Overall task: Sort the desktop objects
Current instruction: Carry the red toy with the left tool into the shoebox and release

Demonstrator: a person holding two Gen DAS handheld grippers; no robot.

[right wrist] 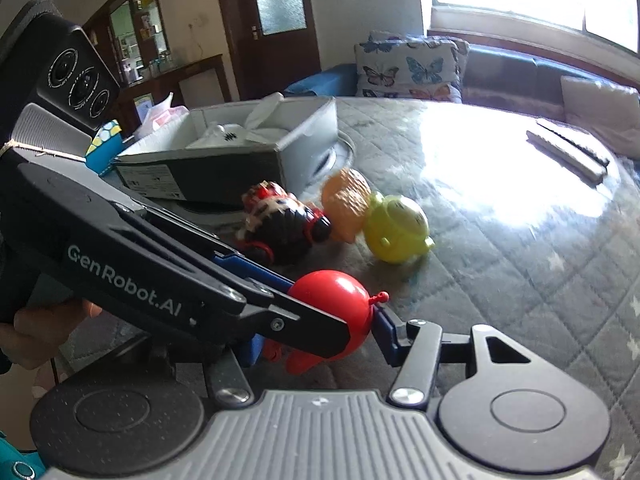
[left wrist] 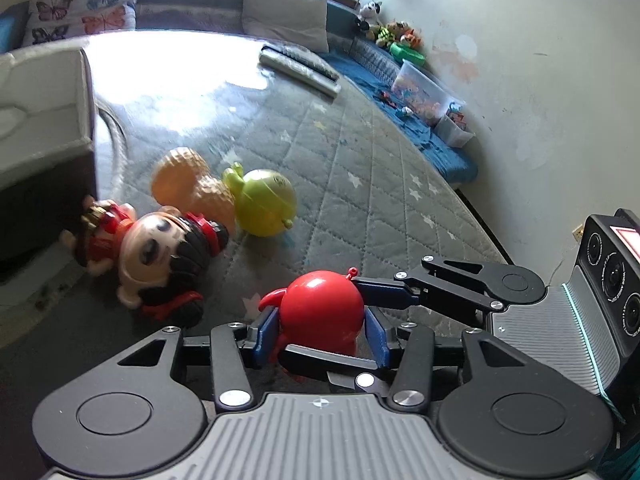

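Toy in play: round glossy red plastic figure (left wrist: 322, 308) w/ a small stalk on top and stubby limbs below. It sits between the blue pads of the left claw (left wrist: 322, 330), one pad on each side of the ball body, so that claw is pinching it. The right claw (left wrist: 384, 292) reaches in from the toy's right; in the left view one blue finger touches the body near the stalk, but whether it's closed on the toy I can't tell, the other finger being hidden.

Handling, as a guess: hollow hard plastic, so light and stiff, not fragile, but slick and curved. Pads should sit on the widest part of the ball, across its middle; a grip high up near the stalk would likely squirt it out. Limbs look thin, poor hold.

Beyond the red toy, on the quilted grey star-print surface (left wrist: 360, 152): a black-haired doll in red dress (left wrist: 152, 256) lying to its left, then a yellow-green round plastic toy (left wrist: 264, 204) and an orange bumpy peanut-shaped toy (left wrist: 192, 184), touching each other. Farther left, an open grey cardboard box (right wrist: 224, 152), prob. the sorting bin.
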